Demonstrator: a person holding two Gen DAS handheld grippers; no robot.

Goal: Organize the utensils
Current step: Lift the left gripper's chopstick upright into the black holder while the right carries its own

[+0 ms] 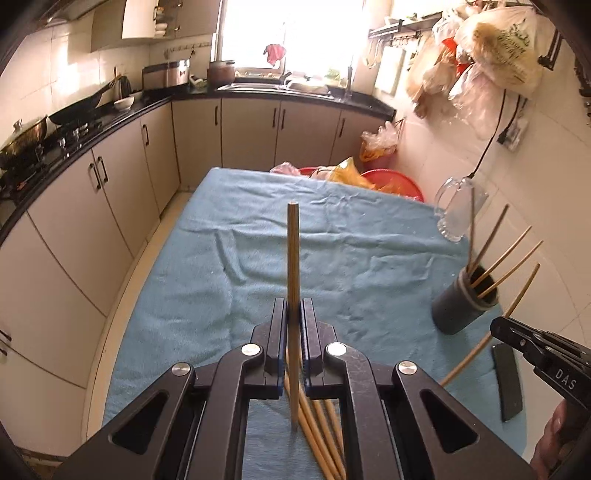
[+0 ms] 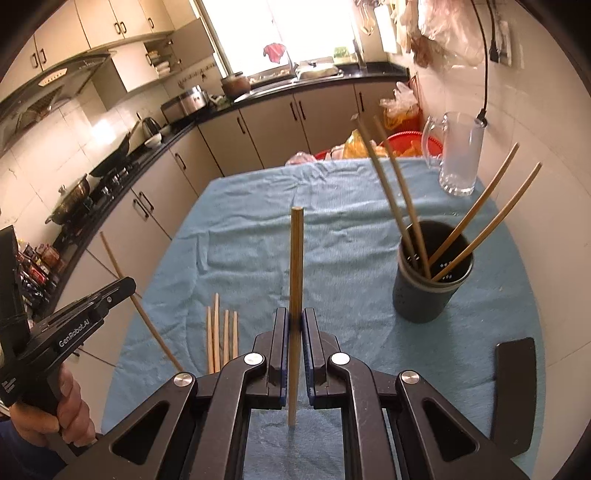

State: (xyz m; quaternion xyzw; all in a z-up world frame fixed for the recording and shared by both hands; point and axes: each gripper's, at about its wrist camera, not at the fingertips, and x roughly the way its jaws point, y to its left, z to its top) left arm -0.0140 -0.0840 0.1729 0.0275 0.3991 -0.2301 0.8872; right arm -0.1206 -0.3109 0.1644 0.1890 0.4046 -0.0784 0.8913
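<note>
A: What do the claws hold?
B: The left gripper (image 1: 294,314) is clamped on one chopstick (image 1: 293,266); the right gripper (image 2: 294,325) pinches another chopstick (image 2: 296,266).
A: The rest?
B: Four loose chopsticks (image 2: 221,338) lie on the blue cloth (image 2: 258,236); others stand in the dark cup (image 2: 424,291) at the right.

A home kitchen is showing here. Beige cabinets (image 1: 122,206) are running under a black counter (image 1: 110,114) that is bending round the corner to a sink (image 1: 280,86) beneath a bright window (image 1: 288,33). A wok (image 1: 79,107) and a lidded pot (image 1: 22,142) are sitting on the gas stove (image 2: 110,177), with a hood (image 2: 48,92) hanging above. White tiles are covering the walls, plastic bags (image 1: 491,55) are hanging on the right one, and a table under a blue cloth (image 1: 258,229) is standing in the middle.
</note>
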